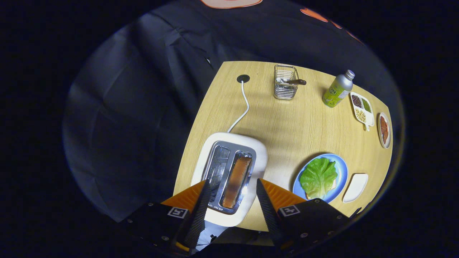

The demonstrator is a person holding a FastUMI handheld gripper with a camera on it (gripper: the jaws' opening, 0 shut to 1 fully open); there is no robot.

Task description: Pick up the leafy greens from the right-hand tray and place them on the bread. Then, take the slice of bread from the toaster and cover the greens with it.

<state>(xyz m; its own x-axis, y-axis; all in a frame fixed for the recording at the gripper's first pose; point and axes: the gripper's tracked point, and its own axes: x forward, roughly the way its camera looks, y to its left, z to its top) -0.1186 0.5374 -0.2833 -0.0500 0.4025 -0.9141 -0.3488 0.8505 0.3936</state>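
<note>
A white toaster (251, 150) stands on the wooden table (287, 118), with a browned bread slice (237, 179) upright in its right slot. My gripper (231, 188) hovers open above the toaster, the slice showing between its fingers from above, with nothing held. To the right of the fingers, a blue plate (342, 170) carries leafy greens (318, 177) lying over a slice of bread (334, 185), of which only edges peek out. A small white tray (355, 187) sits beside the plate on its right.
The toaster's white cord (244, 107) runs back to a grommet hole (243, 78). Further back stand a wire utensil holder (285, 86), a green bottle (337, 89), a divided dish of beans (362, 107) and a small dish of brown food (384, 129).
</note>
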